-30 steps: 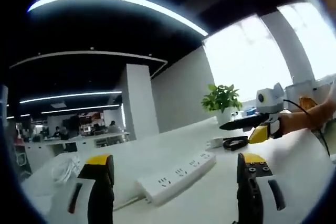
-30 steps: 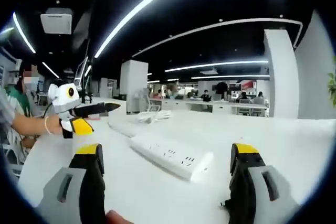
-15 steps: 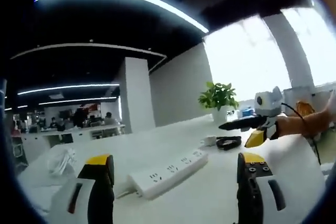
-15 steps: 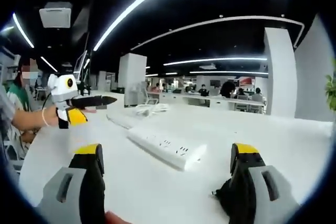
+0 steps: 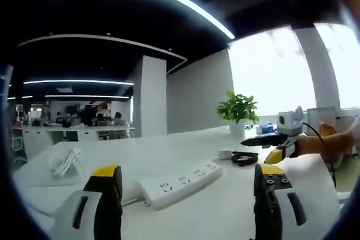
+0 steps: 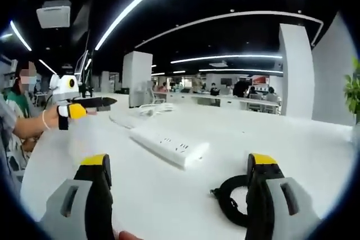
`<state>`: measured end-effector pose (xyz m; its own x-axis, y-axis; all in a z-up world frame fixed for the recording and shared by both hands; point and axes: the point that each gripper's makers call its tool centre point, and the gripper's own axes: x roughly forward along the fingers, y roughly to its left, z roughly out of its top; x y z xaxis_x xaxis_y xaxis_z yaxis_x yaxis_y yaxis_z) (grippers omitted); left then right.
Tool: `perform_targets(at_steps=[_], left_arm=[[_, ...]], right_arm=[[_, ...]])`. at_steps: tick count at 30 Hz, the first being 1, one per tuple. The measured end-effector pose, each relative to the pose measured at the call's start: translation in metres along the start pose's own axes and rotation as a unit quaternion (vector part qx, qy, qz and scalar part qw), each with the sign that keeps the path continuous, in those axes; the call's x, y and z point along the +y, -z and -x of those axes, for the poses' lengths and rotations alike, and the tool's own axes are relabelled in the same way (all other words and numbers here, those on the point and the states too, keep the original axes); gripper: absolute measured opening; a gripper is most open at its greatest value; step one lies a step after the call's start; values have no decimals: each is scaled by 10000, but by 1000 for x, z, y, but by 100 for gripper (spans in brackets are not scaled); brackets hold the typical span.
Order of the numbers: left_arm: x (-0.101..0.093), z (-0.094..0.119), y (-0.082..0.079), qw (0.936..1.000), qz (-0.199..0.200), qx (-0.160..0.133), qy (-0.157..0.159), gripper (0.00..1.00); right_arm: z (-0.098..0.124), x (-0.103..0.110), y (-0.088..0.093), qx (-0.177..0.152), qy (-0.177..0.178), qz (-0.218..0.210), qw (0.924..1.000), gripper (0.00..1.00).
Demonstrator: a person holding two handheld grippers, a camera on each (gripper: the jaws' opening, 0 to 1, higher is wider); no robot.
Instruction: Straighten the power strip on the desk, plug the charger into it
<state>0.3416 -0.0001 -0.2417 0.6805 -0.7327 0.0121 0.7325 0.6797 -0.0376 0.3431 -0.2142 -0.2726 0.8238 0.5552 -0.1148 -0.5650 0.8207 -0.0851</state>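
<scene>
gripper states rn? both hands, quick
Left hand-held gripper: open, holding nothing, above the desk near the power strip.
Right hand-held gripper: open, holding nothing; black coiled cable lies by its right jaw.

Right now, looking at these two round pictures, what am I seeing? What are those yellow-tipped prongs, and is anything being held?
A person holds a hand-held gripper in each hand; each carries a fisheye camera looking along its two yellow-tipped jaws. In the left gripper view, the left hand-held gripper is open and empty above a white desk. The right hand-held gripper, open too, holds nothing. On the desk lie a white power strip, a coiled black cable with a white charger beside it, and a bundle of white cord. A potted plant stands farther back.
</scene>
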Motion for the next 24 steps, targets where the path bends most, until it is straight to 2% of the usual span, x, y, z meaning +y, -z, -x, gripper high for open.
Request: perform_targets(at_steps=[3,10,13,18,21,24], left_arm=[[2,2,2,10000,21,48,-18,99],[7,6,17,9989,168,421,-144,99],[8,7,20,9983,282,479,-187,99],[7,8,21,9975,467,523,-126,99],[5,8,22,9974,417,574,-122,99],[6,10,25,9971,350,658,-176,99]], right_arm=[[3,-6,2,7,34,-78,10000,100],[7,-21,5,139,97,-198,9997,100],[9,-23,10,245,38,-315,9992,100],[11,-25,21,533,26,-271,9982,100],[12,-29,21,549,119,-188,9982,100],[12,-28,28,831,116,-236,9962,100]])
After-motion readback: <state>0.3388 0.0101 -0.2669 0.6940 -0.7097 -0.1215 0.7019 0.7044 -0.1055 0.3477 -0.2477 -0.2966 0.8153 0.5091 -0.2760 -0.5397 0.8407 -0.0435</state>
